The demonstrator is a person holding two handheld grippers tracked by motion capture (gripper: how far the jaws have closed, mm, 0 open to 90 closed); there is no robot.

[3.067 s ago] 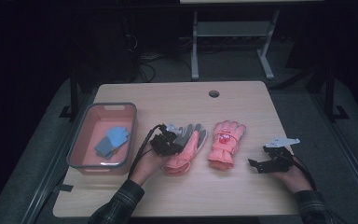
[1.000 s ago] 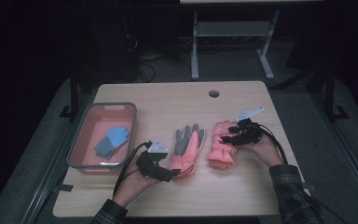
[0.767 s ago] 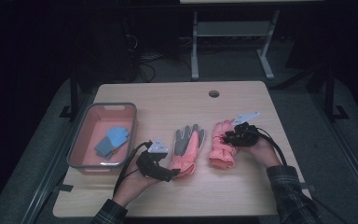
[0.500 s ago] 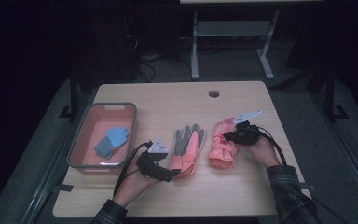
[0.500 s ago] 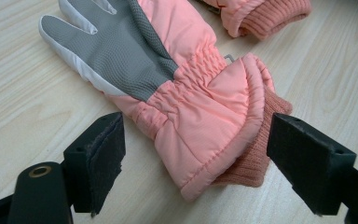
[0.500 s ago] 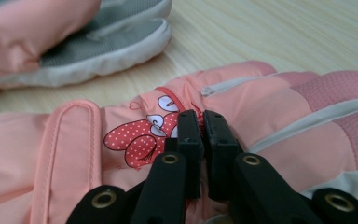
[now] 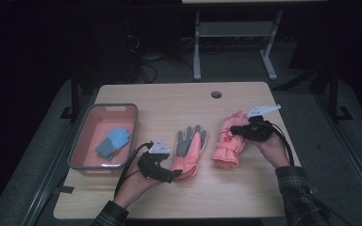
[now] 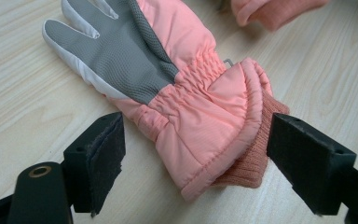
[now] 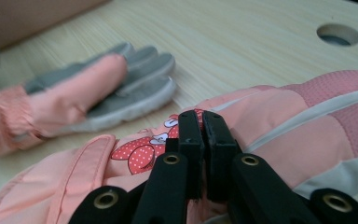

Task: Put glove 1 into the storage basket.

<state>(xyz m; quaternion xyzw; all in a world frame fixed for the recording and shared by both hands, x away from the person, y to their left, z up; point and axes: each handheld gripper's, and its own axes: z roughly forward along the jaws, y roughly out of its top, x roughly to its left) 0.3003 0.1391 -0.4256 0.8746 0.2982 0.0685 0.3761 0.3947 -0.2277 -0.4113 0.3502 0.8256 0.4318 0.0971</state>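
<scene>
The wooden table (image 7: 160,101) carries every item; a round hole (image 7: 216,94) sits near its far edge. At the left side of the table stands a pink tray (image 7: 79,141) with a grey rim, holding small blue gloves (image 7: 112,142).

Two pink gloves lie side by side on the table, near each other but apart. The palm-up glove (image 7: 189,150) lies near the middle, grey palm facing up, fingers pointing away from the person, knitted cuff toward the person. The palm-down glove (image 7: 228,141) lies to its right, back side up, with a red dotted bow print (image 9: 137,154) near the wrist.

The left gripper (image 8: 196,154) rests low at the cuff end of the palm-up glove. Its jaws stand wide apart — one pad on each side of the cuff, neither pad pressing on it; the right-hand pad sits just beside the knitted edge.

The right gripper (image 9: 202,130) sits over the palm-down glove, beside the bow print. Its jaws have just been closing and now stand together — pad against pad. The pads appear to pinch a little fabric on the glove's back, though the pinched fold itself is hidden behind the jaws. In the high view this gripper (image 7: 238,129) is above the glove's middle, held by the person's right hand (image 7: 269,146).
</scene>
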